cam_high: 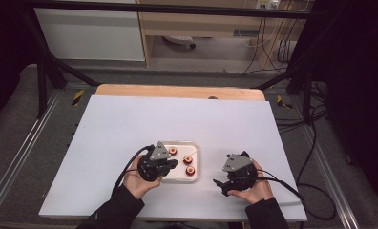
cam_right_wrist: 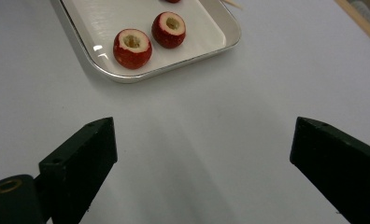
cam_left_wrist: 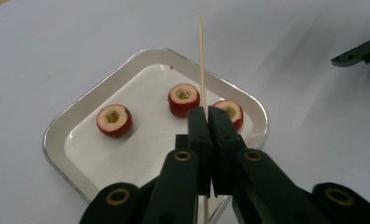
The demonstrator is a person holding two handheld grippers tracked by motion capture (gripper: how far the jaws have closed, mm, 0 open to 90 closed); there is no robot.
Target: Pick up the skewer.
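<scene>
Left gripper (cam_left_wrist: 206, 119) jaws clamped tight on thin wooden skewer (cam_left_wrist: 202, 60), tip rising past jaws above tray (cam_left_wrist: 71, 121). Skewer light, brittle; hold low. Right gripper (cam_right_wrist: 202, 154) jaws wide, empty; cored red fruit pieces (cam_right_wrist: 132, 48) ahead, firm, slippery: pinch sides.

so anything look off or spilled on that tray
Nothing stands out. Three cored red fruit pieces sit upright and apart inside the metal tray, with nothing spilled on the white tabletop. The left gripper pinches a thin wooden skewer, straight and unbroken. The right gripper is open and empty.
</scene>
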